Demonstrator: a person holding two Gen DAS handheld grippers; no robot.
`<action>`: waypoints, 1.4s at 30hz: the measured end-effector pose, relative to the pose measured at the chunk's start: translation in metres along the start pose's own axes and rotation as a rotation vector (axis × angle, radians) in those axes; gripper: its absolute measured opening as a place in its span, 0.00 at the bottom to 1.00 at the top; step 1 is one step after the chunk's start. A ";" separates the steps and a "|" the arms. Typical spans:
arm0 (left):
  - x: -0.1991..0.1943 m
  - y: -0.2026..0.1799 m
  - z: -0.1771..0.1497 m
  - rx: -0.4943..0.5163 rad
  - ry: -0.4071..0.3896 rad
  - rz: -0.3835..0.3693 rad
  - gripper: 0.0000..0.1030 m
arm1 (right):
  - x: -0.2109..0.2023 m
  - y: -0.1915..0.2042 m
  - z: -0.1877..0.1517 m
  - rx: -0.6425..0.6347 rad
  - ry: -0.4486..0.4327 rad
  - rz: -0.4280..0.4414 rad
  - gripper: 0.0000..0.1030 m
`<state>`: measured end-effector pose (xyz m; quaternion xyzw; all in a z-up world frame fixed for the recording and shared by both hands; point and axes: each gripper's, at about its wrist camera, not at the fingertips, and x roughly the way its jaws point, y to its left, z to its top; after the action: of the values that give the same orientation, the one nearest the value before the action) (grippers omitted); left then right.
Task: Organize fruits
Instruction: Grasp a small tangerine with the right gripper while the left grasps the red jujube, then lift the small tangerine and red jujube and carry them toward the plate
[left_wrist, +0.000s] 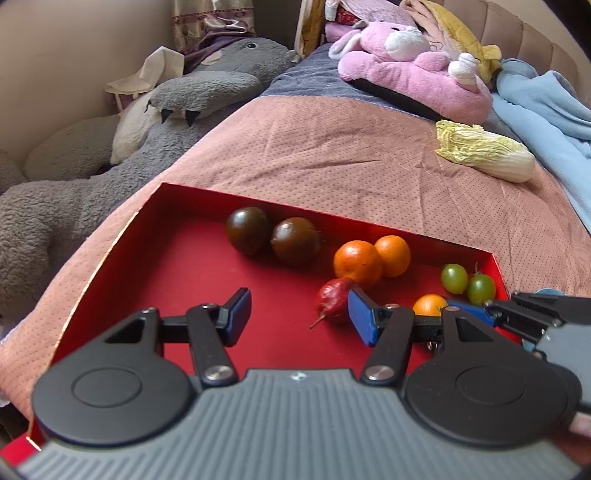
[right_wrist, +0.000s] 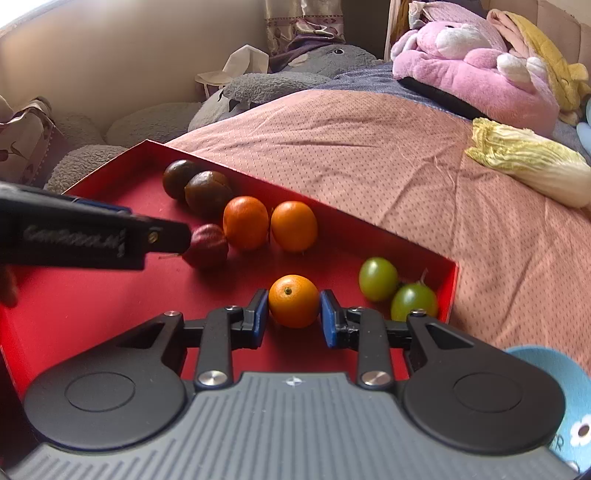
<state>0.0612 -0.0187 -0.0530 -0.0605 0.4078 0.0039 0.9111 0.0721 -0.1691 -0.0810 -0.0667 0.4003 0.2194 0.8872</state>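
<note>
Right wrist view: the right gripper (right_wrist: 294, 312) has its two blue pads pressed against the sides of a small orange (right_wrist: 293, 301) that sits on the floor of the red tray (right_wrist: 92, 295), near the tray's front right part. Just to its right lie two green fruits (right_wrist: 378, 278), touching each other in the tray's right corner. Along the far wall, two more oranges (right_wrist: 245, 222) sit side by side, and left of them two dark brown fruits (right_wrist: 208, 193) touch each other. A dark red fruit (right_wrist: 206, 245) with a thin stem rests just in front of the left orange of that pair.

The left gripper (left_wrist: 299, 319) hangs over the tray's middle with its jaws spread apart and nothing between them; only bare red floor shows in the gap. In the left wrist view its right pad stands in front of the dark red fruit; whether they touch I cannot tell. From the right wrist view its black body reaches in from the left edge, its tip overlapping that same fruit.

The tray lies on a pink dotted quilt (left_wrist: 332, 155). Beyond it on the quilt lies a napa cabbage (left_wrist: 484, 151), well apart from the tray. A pink plush toy (left_wrist: 413, 70) sits at the far end of the bed, a grey plush toy (left_wrist: 110, 177) lies along its left side, and a light blue blanket (left_wrist: 546, 110) is bunched on the right
</note>
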 end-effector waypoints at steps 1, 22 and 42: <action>0.002 -0.002 0.000 0.007 0.002 -0.001 0.59 | -0.004 -0.001 -0.003 0.007 -0.001 0.007 0.34; 0.027 -0.029 -0.003 0.127 0.032 -0.017 0.35 | -0.048 0.001 -0.031 0.059 -0.025 0.034 0.34; 0.007 -0.023 -0.008 0.116 -0.001 0.025 0.34 | -0.084 0.020 -0.036 0.024 -0.041 0.025 0.34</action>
<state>0.0607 -0.0422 -0.0610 -0.0028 0.4075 -0.0085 0.9131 -0.0101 -0.1904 -0.0419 -0.0464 0.3853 0.2271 0.8932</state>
